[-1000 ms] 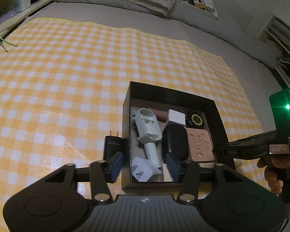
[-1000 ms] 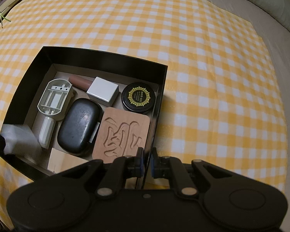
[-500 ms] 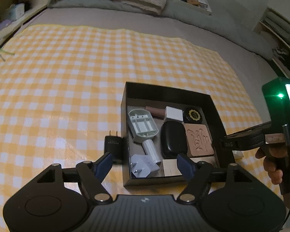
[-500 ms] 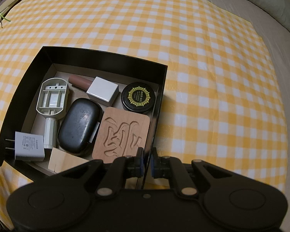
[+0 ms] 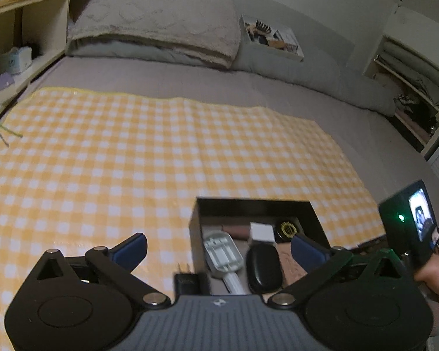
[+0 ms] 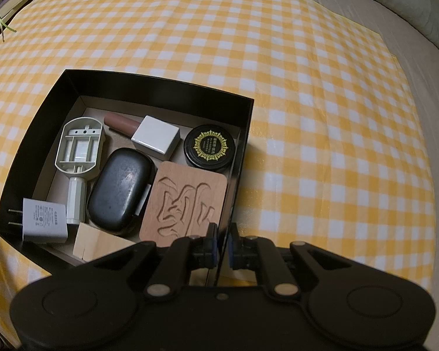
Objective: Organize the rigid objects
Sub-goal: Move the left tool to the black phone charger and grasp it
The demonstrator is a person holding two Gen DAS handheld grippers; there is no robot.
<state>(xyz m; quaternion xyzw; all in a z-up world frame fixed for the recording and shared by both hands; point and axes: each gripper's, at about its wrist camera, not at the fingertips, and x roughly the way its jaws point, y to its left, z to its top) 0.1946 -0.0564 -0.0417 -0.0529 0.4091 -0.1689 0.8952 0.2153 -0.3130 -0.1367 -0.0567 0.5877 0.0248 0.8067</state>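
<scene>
Box (image 6: 243, 134) holds the white plug (image 6: 44, 220); your left gripper (image 5: 218, 248) jaws are opening, empty. Right gripper (image 6: 222, 251) clamps the box wall. Next, fetch the black plug (image 5: 187, 282).

Gold print on round black tin (image 6: 210, 148) lid, small print on white charger (image 6: 44, 217): both illegible.

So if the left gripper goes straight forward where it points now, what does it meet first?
Probably the black box, near its left wall: the left gripper points down toward it, jaws opening with nothing between them. The black charger lies just outside; depth is unclear.
</scene>
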